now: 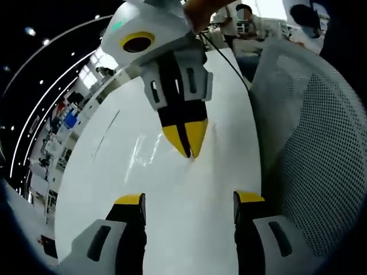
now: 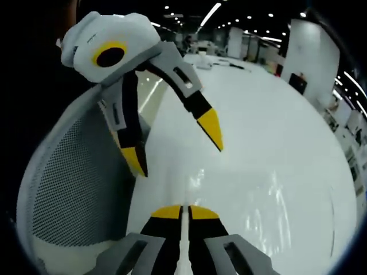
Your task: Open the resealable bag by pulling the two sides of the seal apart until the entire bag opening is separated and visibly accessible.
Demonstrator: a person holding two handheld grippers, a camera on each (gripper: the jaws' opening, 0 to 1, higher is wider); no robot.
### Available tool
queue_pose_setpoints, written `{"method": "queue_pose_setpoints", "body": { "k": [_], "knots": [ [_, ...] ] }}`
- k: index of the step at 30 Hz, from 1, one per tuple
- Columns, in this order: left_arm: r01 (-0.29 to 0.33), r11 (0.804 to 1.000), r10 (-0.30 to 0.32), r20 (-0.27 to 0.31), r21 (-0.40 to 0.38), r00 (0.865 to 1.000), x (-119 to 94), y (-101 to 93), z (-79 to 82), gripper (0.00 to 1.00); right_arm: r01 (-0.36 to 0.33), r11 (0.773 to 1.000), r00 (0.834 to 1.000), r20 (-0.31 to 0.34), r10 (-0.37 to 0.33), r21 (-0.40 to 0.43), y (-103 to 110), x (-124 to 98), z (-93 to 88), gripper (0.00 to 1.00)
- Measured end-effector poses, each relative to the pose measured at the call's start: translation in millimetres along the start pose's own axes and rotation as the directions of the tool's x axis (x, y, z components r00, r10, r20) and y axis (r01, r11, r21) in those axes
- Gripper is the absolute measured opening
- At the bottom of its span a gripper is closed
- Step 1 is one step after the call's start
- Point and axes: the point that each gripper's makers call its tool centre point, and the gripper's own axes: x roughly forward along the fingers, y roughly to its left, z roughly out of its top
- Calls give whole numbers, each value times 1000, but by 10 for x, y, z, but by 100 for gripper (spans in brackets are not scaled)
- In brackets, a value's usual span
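The clear resealable bag lies flat on the white table and shows mostly as faint glints. My right gripper reaches down from the top of the left gripper view, its yellow tips pinched together at the bag's near edge. In the right gripper view the same gripper stands shut, with the bag spread out just ahead of it. My left gripper is open, a short way off the bag and touching nothing. It hangs wide open above the right jaws.
A grey mesh chair back stands against the table's edge, close beside both grippers. Beyond the bag the table top stretches far. People sit at the far end, with desks and shelves around the room.
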Motion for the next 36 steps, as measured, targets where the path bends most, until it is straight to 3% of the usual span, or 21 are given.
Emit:
{"method": "queue_pose_setpoints", "body": {
  "k": [8,15,19,36],
  "knots": [
    [11,994,-12,3,104,1000,43,-47,85,55,-16,1000,1000,1,16,-10,58,26,28,0],
    [31,982,-29,-13,188,999,105,-96,86,43,-22,1000,1000,4,22,-14,95,30,62,0],
    [24,970,-11,-56,242,998,153,-89,34,36,-24,1000,1000,7,25,-17,109,42,73,0],
    [57,953,-38,-67,297,997,188,-118,46,10,-37,999,999,11,37,-16,175,60,86,0]
  ]
}}
